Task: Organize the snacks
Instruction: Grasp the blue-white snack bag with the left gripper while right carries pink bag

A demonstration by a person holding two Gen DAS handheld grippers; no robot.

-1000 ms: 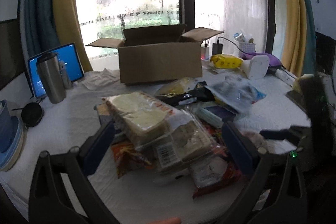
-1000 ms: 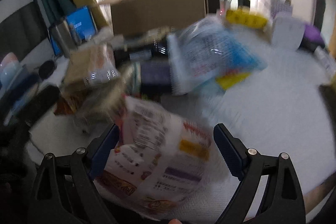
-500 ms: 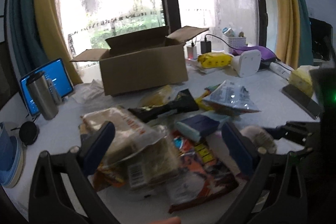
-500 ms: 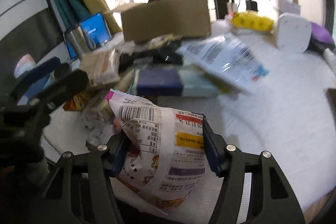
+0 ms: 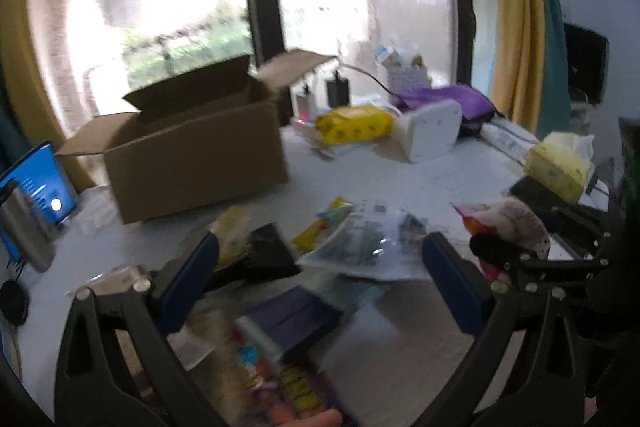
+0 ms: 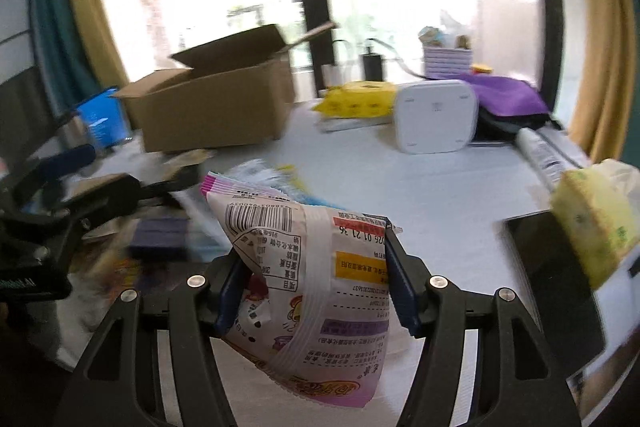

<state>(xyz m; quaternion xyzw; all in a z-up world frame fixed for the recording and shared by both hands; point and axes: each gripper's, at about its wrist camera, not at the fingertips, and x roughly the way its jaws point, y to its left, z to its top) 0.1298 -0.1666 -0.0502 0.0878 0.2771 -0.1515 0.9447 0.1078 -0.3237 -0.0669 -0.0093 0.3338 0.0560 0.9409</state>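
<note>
My right gripper (image 6: 316, 283) is shut on a white and pink snack bag (image 6: 316, 291) and holds it above the table; the bag also shows at the right of the left wrist view (image 5: 508, 223). My left gripper (image 5: 320, 279) is open and empty above a pile of snacks: a clear packet with print (image 5: 360, 251), a dark blue box (image 5: 292, 323), a black packet (image 5: 264, 255) and an orange packet (image 5: 288, 387). An open cardboard box (image 5: 192, 155) stands at the back left, also in the right wrist view (image 6: 216, 107).
A steel tumbler (image 5: 20, 227) and a blue tablet (image 5: 36, 179) stand at the left. A yellow pack (image 6: 356, 103), a white device (image 6: 436, 119), purple cloth (image 6: 504, 95), a yellow tissue box (image 6: 592, 223) and a black tablet (image 6: 556, 283) lie at the right.
My right gripper closed on the snack bag and lifted it off the table. My left gripper rose and turned right, away from the bread pack.
</note>
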